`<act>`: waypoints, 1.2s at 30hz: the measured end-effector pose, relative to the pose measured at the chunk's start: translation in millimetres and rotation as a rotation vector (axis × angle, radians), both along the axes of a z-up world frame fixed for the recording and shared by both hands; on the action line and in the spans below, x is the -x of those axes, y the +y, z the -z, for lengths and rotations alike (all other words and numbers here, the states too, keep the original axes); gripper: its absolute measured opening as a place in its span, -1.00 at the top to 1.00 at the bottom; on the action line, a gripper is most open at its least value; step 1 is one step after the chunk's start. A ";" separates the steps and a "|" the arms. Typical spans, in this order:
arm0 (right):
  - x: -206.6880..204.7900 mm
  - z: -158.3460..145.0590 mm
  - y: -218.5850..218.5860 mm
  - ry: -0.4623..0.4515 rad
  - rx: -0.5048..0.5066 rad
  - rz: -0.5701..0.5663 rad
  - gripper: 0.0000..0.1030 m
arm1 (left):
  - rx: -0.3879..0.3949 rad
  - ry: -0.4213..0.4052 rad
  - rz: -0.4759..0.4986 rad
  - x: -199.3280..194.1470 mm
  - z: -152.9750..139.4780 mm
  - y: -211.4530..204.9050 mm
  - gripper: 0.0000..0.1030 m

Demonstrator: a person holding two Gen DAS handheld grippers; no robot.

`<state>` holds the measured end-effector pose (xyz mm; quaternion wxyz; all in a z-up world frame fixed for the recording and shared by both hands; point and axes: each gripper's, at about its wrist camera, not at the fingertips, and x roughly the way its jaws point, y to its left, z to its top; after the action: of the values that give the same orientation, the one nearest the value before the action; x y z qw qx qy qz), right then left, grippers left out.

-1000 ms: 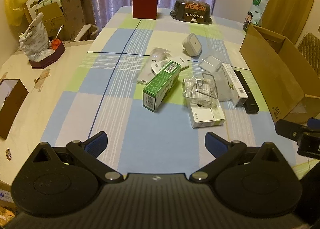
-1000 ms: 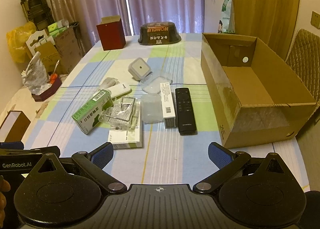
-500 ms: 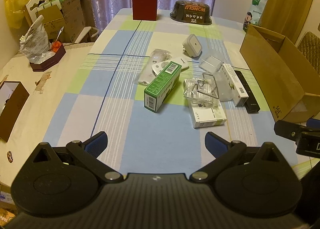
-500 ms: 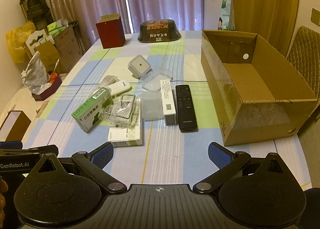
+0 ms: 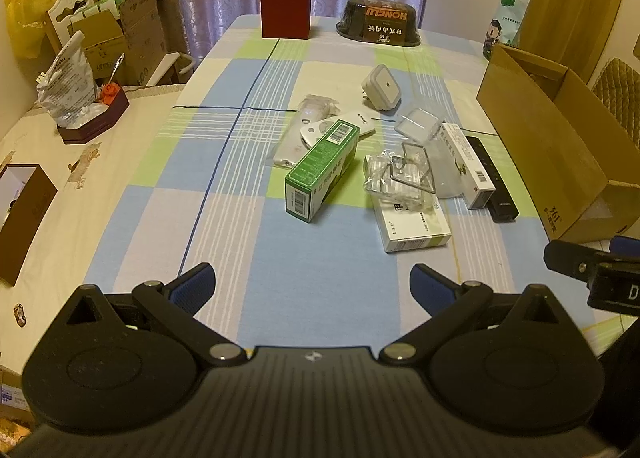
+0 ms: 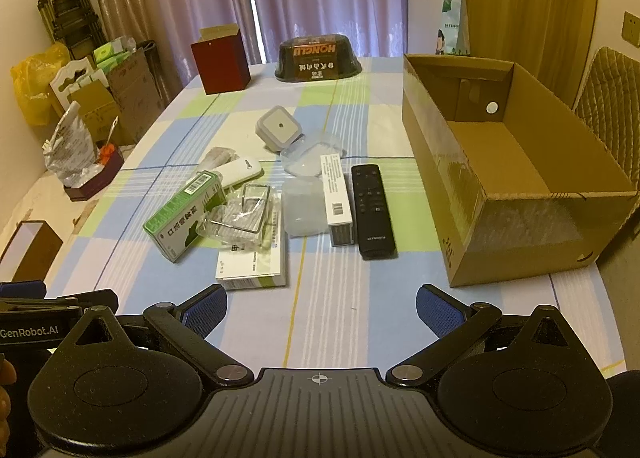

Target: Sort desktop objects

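Fingers [image 5: 192, 285] on both grippers stay wide apart, empty, slightly nearer the green box [image 5: 322, 169].

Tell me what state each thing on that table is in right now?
left gripper: open, holding nothing
right gripper: open, holding nothing
cardboard box: open-topped, empty
green box: closed, lying on its side
black remote: flat, buttons up
red box: upright, top flap open
white plug: unplugged, loose

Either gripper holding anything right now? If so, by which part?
Nothing held. Left gripper and right gripper are both open, with only tablecloth between their fingers.
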<state>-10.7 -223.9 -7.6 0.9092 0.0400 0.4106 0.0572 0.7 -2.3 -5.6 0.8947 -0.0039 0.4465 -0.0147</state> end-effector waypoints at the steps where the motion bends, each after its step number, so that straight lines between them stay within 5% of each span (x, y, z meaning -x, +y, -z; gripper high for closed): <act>1: 0.3 0.1 0.0 0.000 0.000 0.000 -1.00 | 0.000 0.000 0.000 0.5 0.3 0.1 -0.98; 36: -10.1 2.7 -4.6 0.016 -0.001 -0.004 -1.00 | 0.002 0.018 0.026 -2.7 3.0 -2.5 -0.98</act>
<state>-0.6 -228.5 -10.3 0.9058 0.0399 0.4178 0.0587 3.4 -4.9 -8.6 0.8904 0.0010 0.4545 -0.0268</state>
